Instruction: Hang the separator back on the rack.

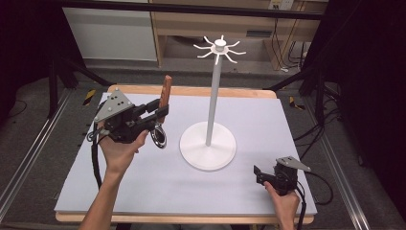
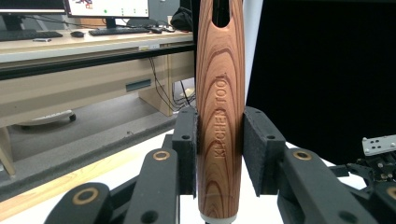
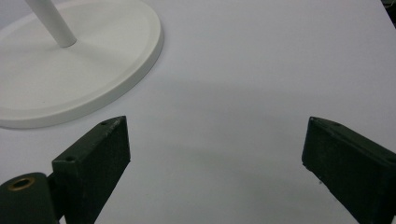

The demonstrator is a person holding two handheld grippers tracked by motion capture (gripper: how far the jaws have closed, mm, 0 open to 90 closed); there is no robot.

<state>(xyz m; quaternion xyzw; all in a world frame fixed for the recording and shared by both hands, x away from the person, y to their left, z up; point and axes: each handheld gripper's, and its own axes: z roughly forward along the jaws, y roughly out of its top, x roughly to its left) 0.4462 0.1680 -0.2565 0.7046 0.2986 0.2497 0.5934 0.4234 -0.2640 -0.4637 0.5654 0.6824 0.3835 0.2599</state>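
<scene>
Wooden handle (image 2: 219,116) embossed "KITCHEN TOOL", clamped in left claw (image 2: 219,154); right claw (image 3: 215,158) agape.

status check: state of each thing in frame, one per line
left tool: shut on the wooden handle
kitchen utensil: held upright by its wooden handle, metal ring end hanging low, off the hooks
right tool: open, empty, low over the table
hook stand: upright on its round base, hooks bare
</scene>
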